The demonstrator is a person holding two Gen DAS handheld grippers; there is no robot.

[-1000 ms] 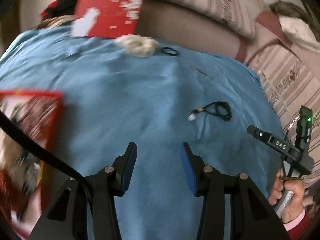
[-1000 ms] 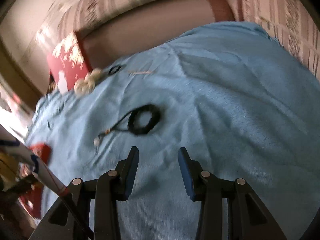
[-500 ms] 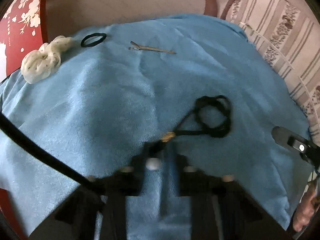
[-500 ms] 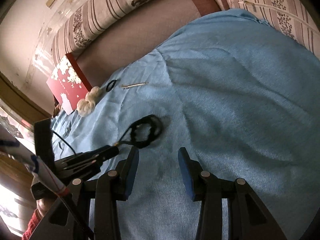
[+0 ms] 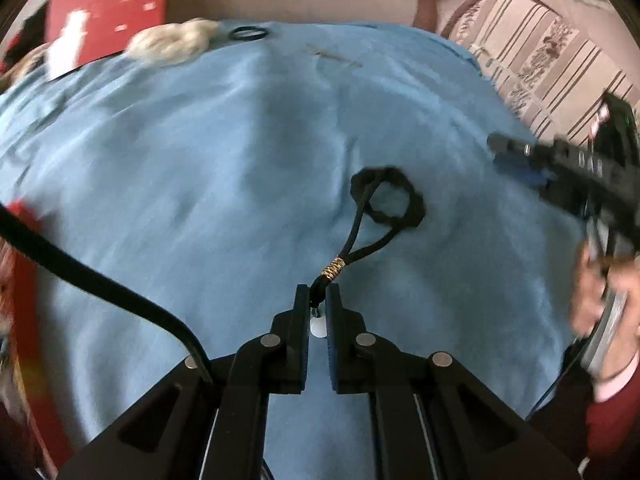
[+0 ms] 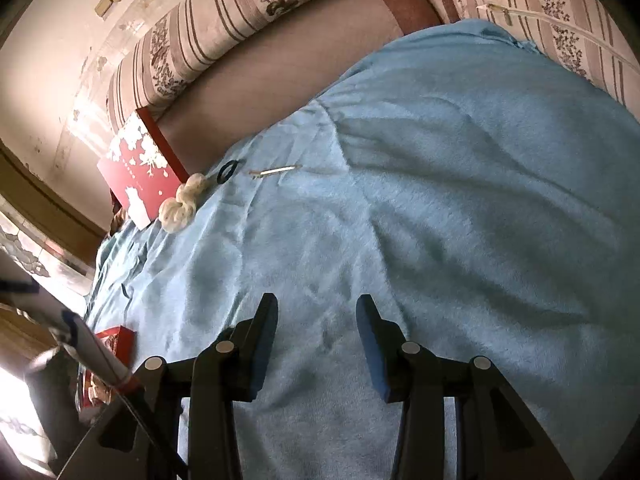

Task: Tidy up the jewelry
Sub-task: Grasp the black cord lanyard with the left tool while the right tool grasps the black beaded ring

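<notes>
1. Lying on the pale blue terry towel [image 5: 168, 152], the black cord necklace with a gold wire wrap and a small white pendant [image 5: 385, 208] extends away from the left gripper [image 5: 318, 300] toward the upper right of the left wrist view. Its long axis runs from the pendant end at the fingertips, through the gold wrap, out to the coiled loop resting on the towel.

2. The left gripper is the nearer tool: the cord's pendant end sits directly between its tips, while the coil lies a short way ahead. The white pendant shows just behind the tips, in the narrow gap.

3. The left jaws stand together, clamped on the cord just below the gold wrap. The coil is not yet lifted; it rests on the cloth.

4. The right gripper [image 6: 317, 316] hangs above bare towel with its jaws partly apart. Nothing lies between them and nothing touches them. The necklace does not appear in the right wrist view.

5. In the left wrist view the right gripper [image 5: 520, 150] is visible at the right edge, held by a hand [image 5: 600, 292], beside the coil but apart from it.

6. Judgement: the coming lift depends on the grip at the pendant end; the coil is likely to trail and may snag on the terry pile.

7. Well apart, at the towel's far edge, lie a cream fabric scrunchie [image 6: 182, 204], a small black elastic ring [image 6: 228, 170] and a thin metal hair clip [image 6: 276, 171], beside a red box lid with white blossoms [image 6: 140, 176].
</notes>
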